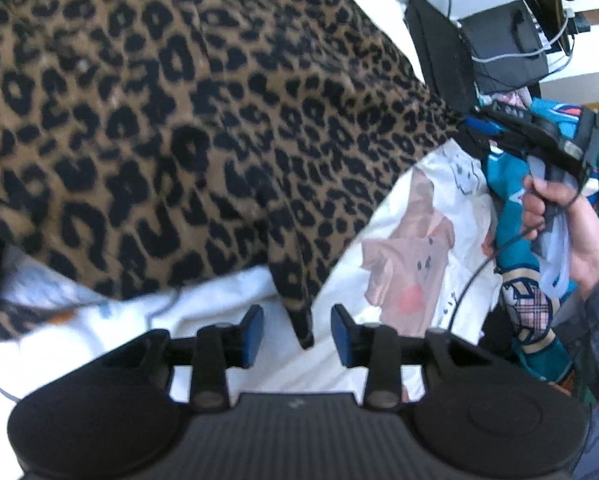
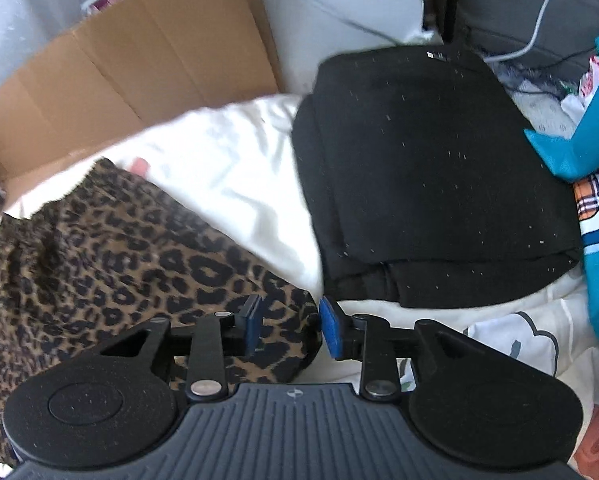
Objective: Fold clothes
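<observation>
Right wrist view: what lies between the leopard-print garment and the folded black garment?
A strip of white bedding separates the leopard-print garment from the folded black garment; nothing else lies there, as the right wrist view shows.

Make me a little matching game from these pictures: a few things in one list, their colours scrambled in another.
Things:
1. garment
2. folded pile
3. cardboard
4. gripper pads

Colours:
A. blue
B. plain brown
C. leopard print
D. black

Pairs: 1-C, 2-D, 3-B, 4-A
</observation>
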`<state>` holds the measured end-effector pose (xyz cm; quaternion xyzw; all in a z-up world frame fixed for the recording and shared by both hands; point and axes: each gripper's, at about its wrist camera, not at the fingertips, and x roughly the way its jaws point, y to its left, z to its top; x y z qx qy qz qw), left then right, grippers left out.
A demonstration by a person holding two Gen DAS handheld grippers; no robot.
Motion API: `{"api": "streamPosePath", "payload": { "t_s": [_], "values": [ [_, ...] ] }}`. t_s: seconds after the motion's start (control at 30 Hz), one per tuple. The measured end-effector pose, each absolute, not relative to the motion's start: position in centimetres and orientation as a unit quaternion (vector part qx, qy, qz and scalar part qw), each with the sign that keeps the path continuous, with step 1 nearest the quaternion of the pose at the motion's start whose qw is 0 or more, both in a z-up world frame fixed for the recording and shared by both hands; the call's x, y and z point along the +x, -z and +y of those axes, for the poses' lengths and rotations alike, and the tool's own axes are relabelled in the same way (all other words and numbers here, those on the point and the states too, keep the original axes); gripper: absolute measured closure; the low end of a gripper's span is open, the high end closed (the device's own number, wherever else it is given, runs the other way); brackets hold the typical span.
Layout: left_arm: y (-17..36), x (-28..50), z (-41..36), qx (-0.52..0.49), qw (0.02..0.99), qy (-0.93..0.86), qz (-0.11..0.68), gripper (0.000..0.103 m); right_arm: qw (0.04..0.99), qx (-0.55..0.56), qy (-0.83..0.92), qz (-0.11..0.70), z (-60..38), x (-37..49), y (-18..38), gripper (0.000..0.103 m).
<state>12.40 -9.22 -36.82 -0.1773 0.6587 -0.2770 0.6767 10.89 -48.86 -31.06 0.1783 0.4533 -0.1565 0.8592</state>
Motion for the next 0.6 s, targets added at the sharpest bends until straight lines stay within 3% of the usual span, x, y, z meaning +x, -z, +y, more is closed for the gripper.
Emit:
{"api": "streamPosePath", "payload": {
  "t_s": [0.13,0.23,0.6],
  "values": [
    [35.5,13.3,-7.5,-0.177,0.700,0.256,0.643,0.064,0.872,0.176,0.134,0.437,-47.4,10.5,30.1,0.064],
    [34.6,13.7,-6.1,-0.171,0.719,0.242,0.628,0.061,0.883,0.166,0.113,0.424,-45.8,10.4,29.4,0.055],
    [33.0,14.2,-2.9,-0.145,0.755,0.213,0.603,0.048,0.886,0.155,0.033,0.436,-40.5,11.1,27.8,0.055]
  ]
}}
